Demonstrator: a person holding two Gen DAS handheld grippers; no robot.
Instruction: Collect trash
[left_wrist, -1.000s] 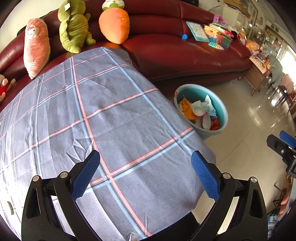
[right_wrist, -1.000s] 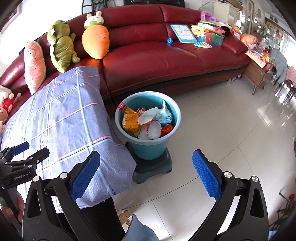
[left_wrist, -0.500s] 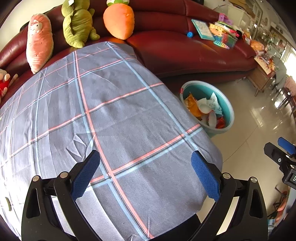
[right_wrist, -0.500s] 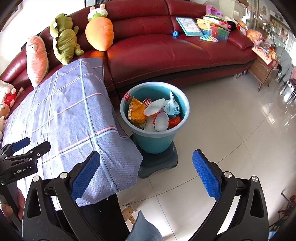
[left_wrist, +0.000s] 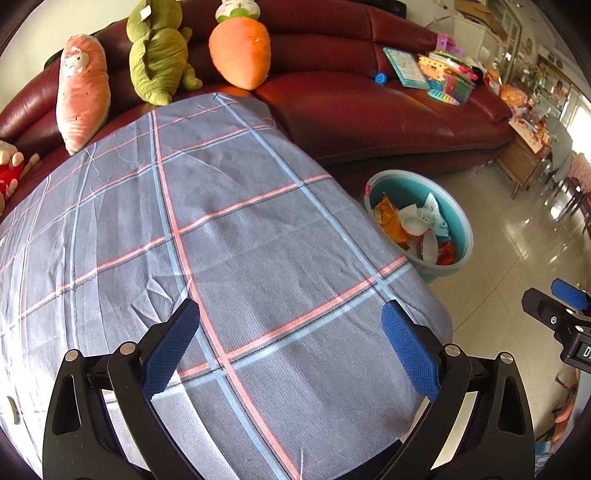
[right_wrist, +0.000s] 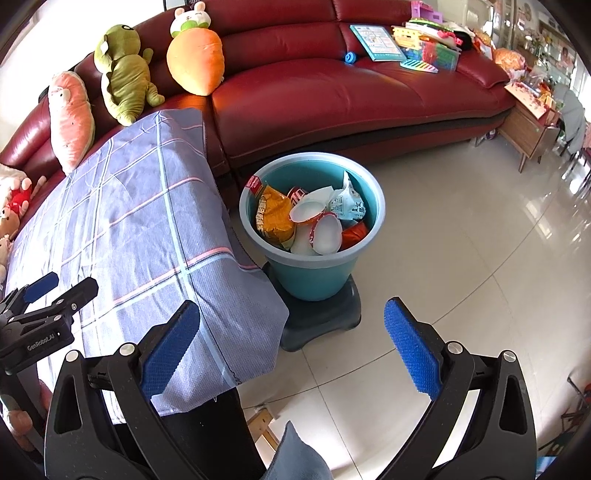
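While both claws (left_wrist: 290, 343) (right_wrist: 291, 343) gape empty, teal bin (right_wrist: 314, 273) stands upright, mouth up, trash (right_wrist: 310, 221) inside.

Right gripper spread wide above the floor by a full bin

The right gripper (right_wrist: 291, 343) holds nothing. Ahead, a teal bin (right_wrist: 314, 275) stands on a dark base (right_wrist: 334, 319), packed with an orange bag (right_wrist: 273, 218), white bowls (right_wrist: 325, 234) and wrappers. A checked cloth (right_wrist: 140, 221) drapes beside it; the left gripper (right_wrist: 55, 286) hovers over the cloth, before a red sofa (right_wrist: 332, 92).

Grey cloth (left_wrist: 258, 240) with pink and blue checks, teal bin (right_wrist: 314, 273), dark red sofa (right_wrist: 351, 92), blue-padded black tool (right_wrist: 291, 343).
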